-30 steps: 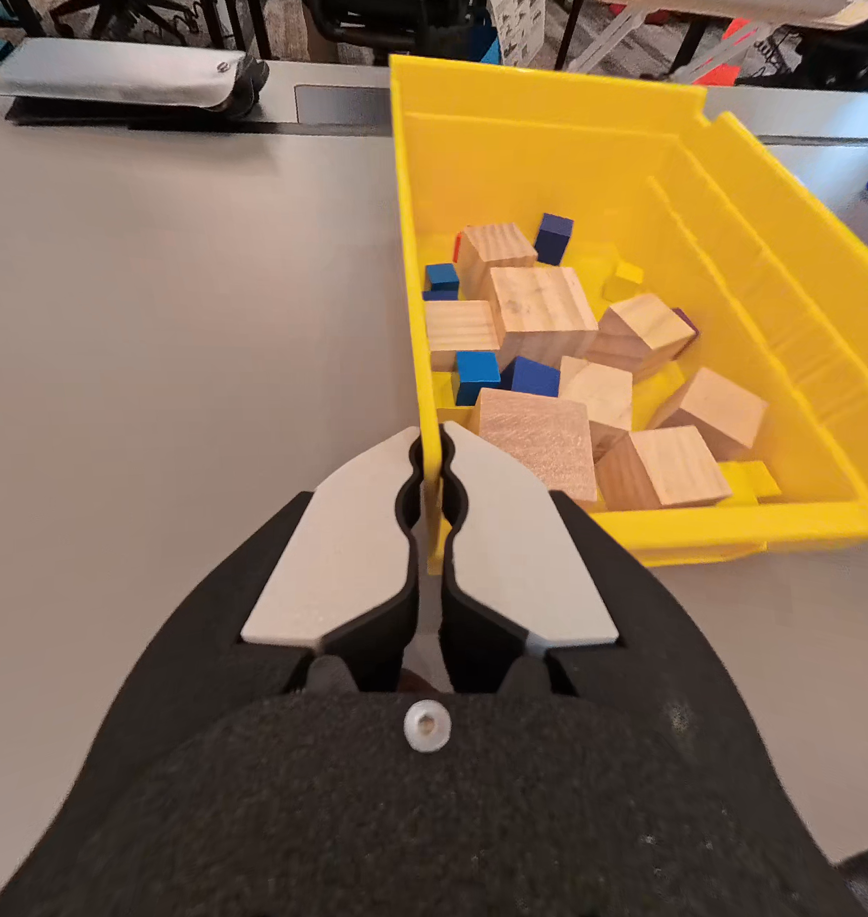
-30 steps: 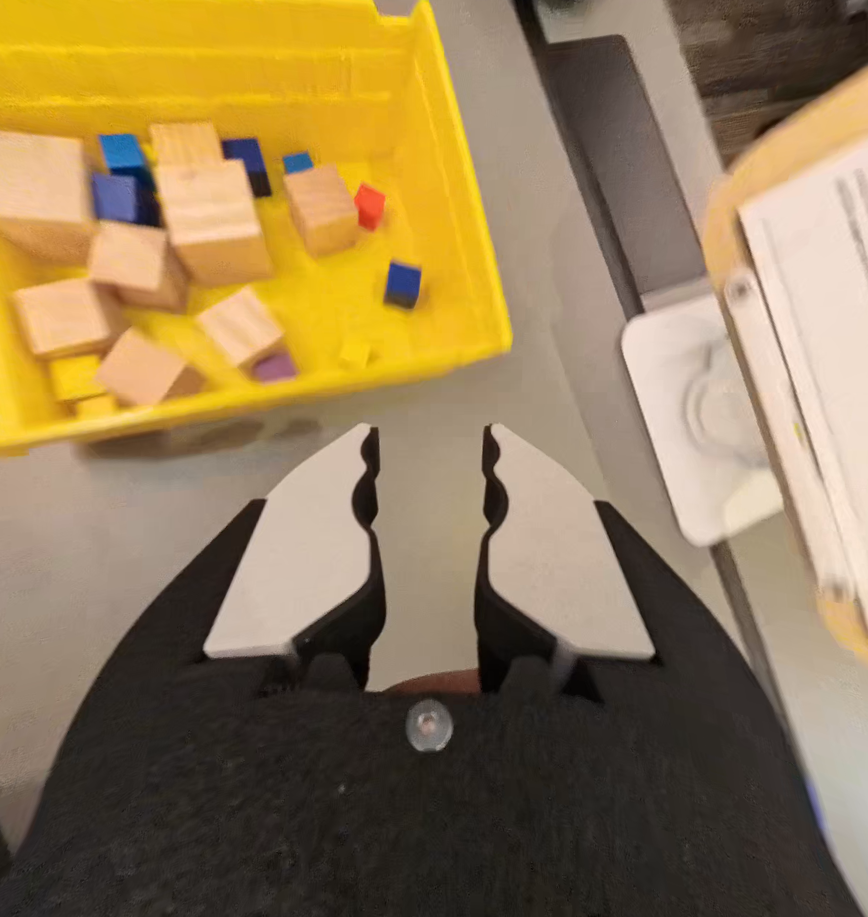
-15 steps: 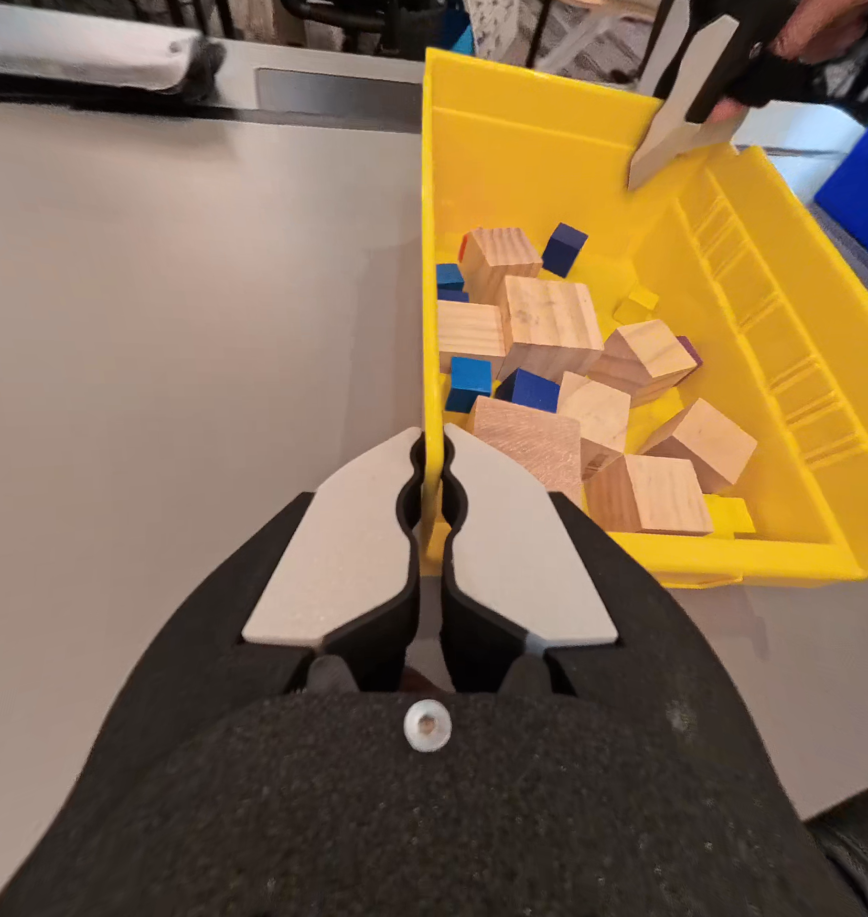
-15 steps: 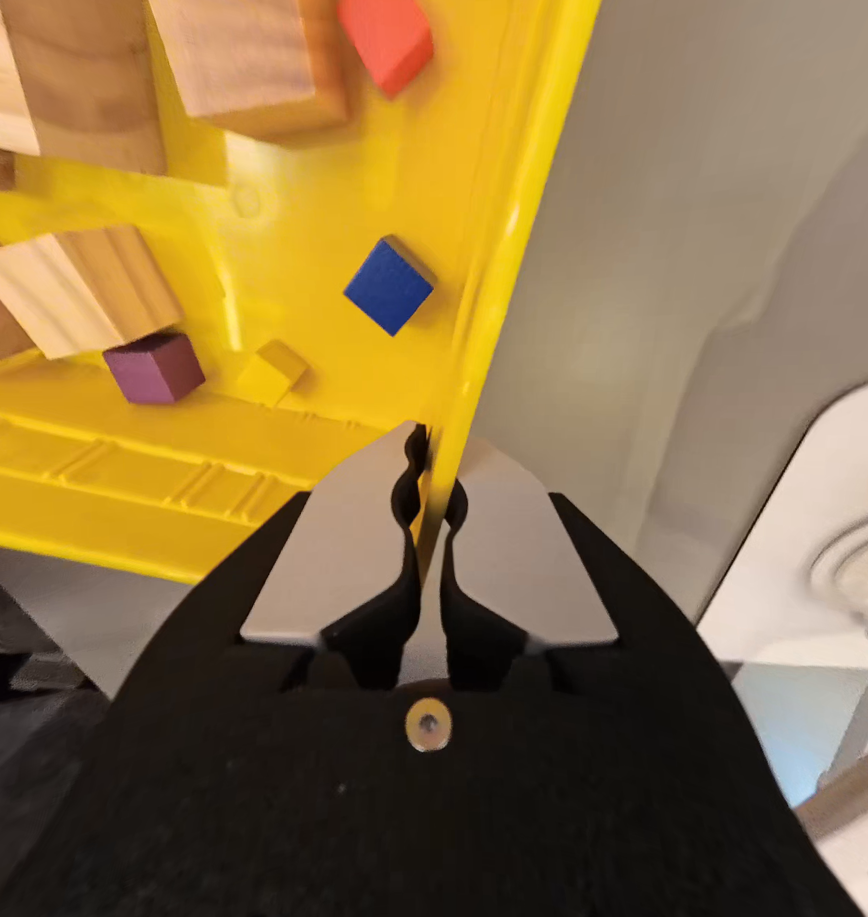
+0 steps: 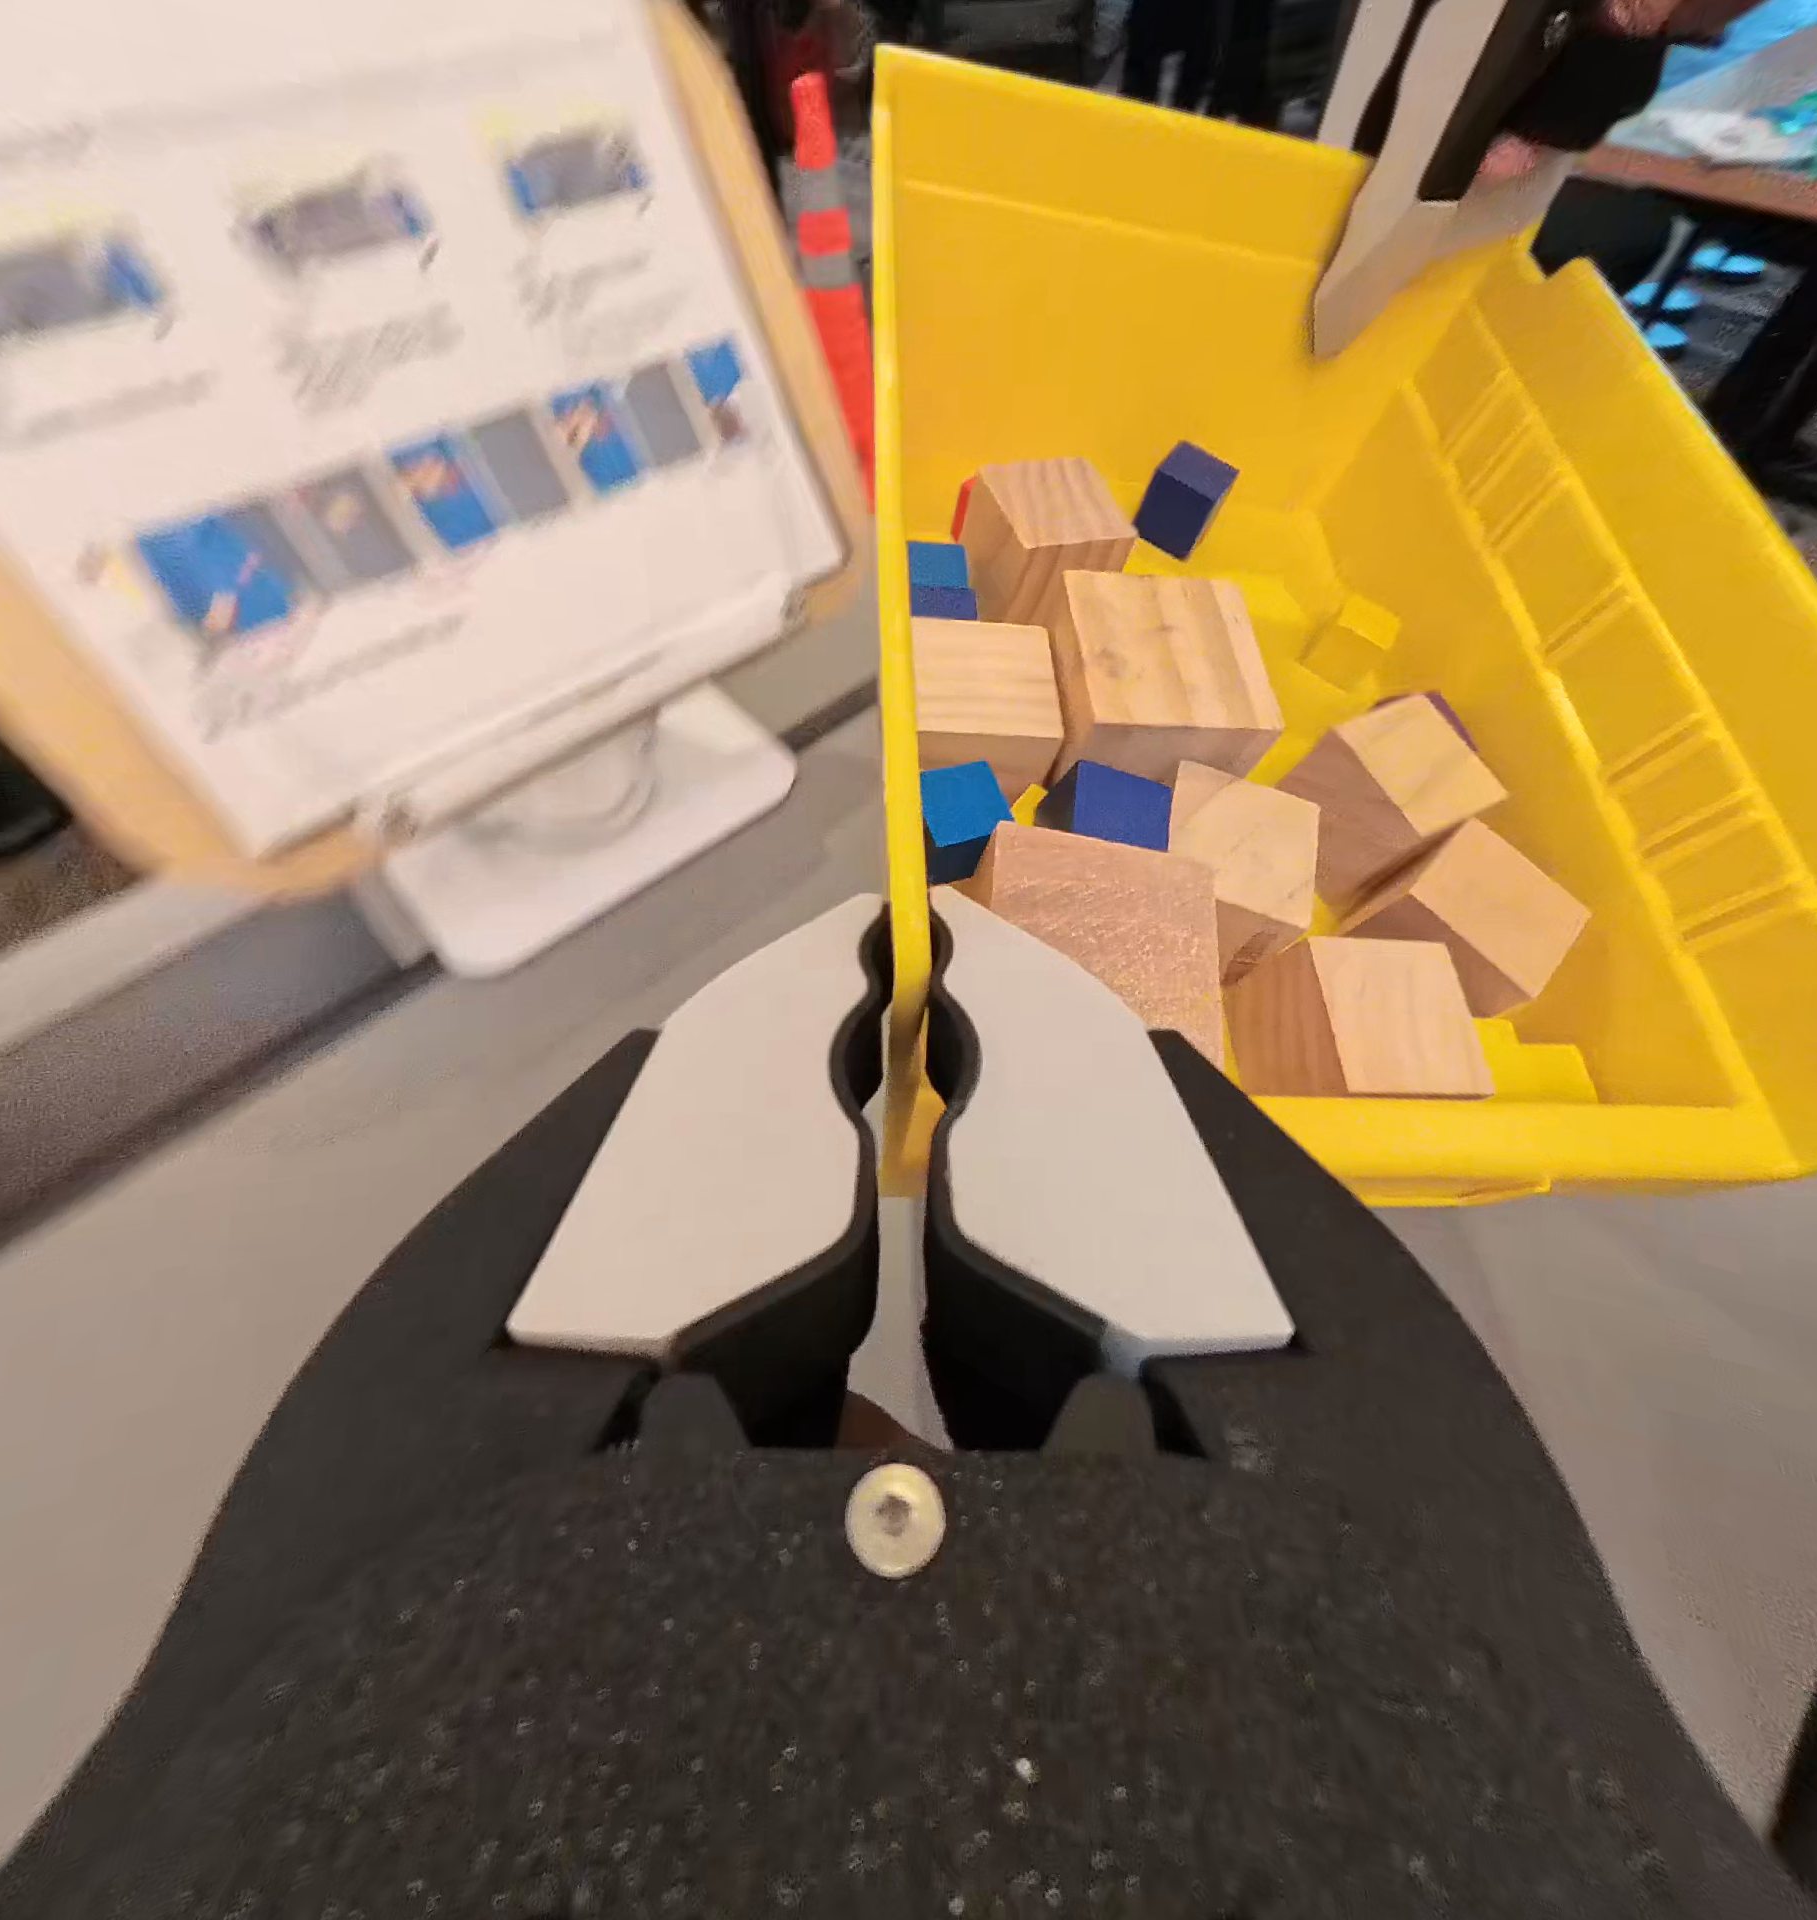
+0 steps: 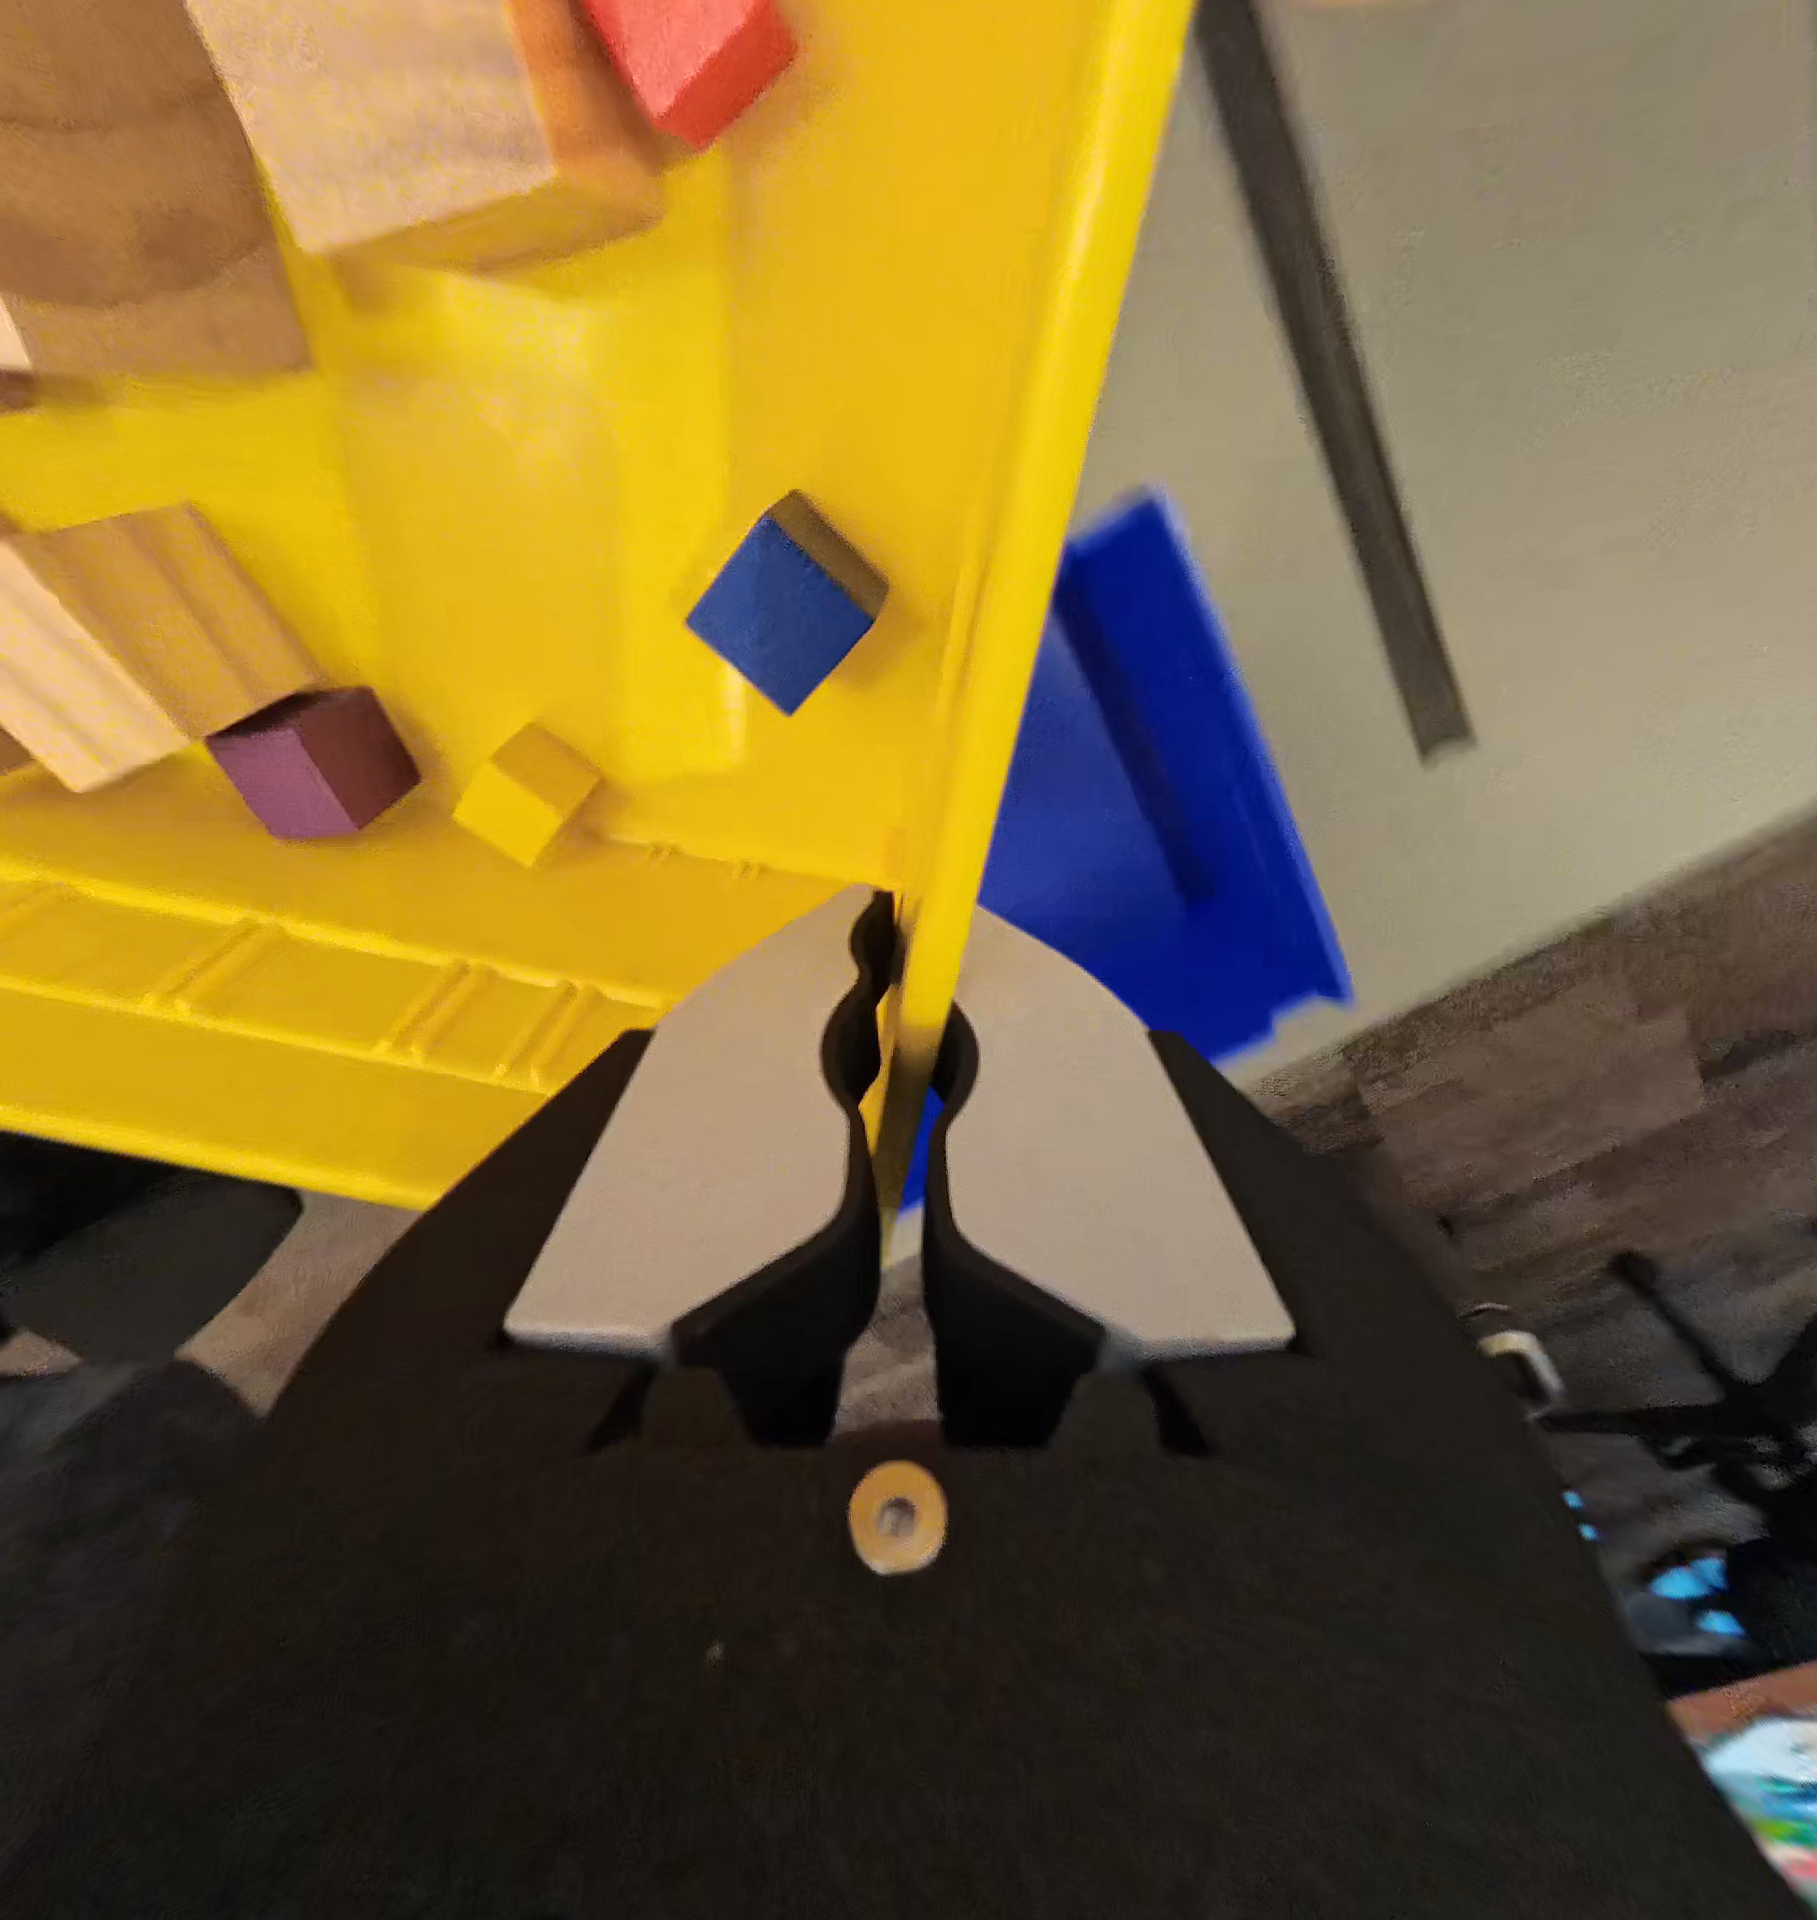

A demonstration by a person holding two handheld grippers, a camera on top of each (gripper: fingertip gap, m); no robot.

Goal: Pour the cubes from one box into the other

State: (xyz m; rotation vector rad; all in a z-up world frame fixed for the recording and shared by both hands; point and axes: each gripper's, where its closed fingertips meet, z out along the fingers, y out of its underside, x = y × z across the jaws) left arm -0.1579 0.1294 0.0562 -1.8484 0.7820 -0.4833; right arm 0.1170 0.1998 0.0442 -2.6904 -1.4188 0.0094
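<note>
— Above the grey table (image 5: 156, 1351), what has changed?
— The yellow plastic box (image 5: 1143, 291) is now lifted clear of it; half a second ago it sat lower. The left gripper (image 5: 906, 935) still pinches the near wall, its fingers (image 5: 738, 1122) pressed on it. The right gripper (image 6: 909, 914) stays clamped on the opposite wall.
— What lies around?
— Wooden and coloured cubes (image 5: 1164, 665) remain inside the box. A blue plastic box (image 6: 1143, 790) sits below, just past the yellow wall. A white printed board on a stand (image 5: 364, 416) has come into view behind.
— Anything unclear?
— The board is blurred; the blue box is mostly hidden.
</note>
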